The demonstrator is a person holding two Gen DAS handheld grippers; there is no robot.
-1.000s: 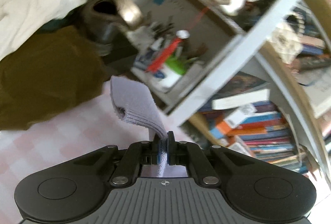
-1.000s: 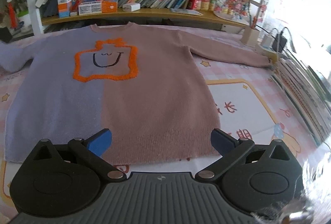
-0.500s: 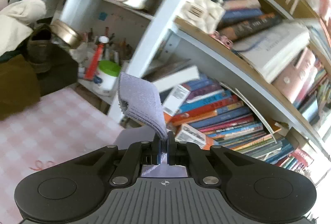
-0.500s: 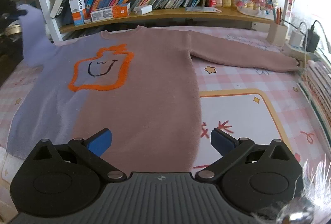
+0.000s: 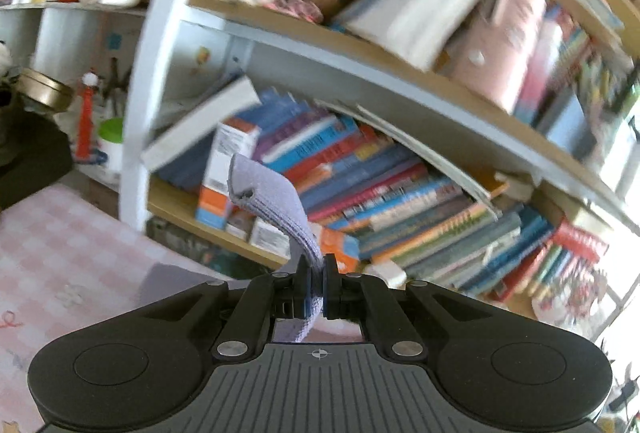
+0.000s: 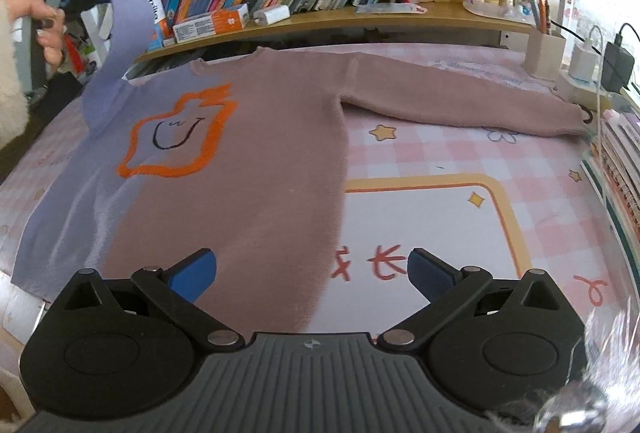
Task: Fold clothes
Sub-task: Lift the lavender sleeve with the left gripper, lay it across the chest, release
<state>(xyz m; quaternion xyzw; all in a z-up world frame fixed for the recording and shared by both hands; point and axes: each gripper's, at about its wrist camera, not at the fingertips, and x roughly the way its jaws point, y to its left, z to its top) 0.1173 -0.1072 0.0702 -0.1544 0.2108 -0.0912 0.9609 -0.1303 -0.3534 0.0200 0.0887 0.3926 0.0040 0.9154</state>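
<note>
- Left gripper [image 5: 316, 283] clamps the lilac sleeve [image 5: 276, 201]; shelves beyond it blur.
- Right gripper [image 6: 312, 273] gapes empty above the sweater [image 6: 248, 169], whose hem it hides.

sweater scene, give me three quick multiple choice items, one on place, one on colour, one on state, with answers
1. Where does the pink sleeve lie?
A. flat on the checked cloth
B. folded across the chest
C. on the shelf

2. What colour is the outline patch on the sweater?
A. green
B. orange
C. black

3. How is the left gripper?
A. open and empty
B. shut on the lilac sleeve
C. resting on a book

Answers: 1 A, the sleeve stretches out flat toward the chargers; 2 B, an orange border rings the smile; 3 B, its fingers pinch the lilac cuff, lifted off the cloth.
</note>
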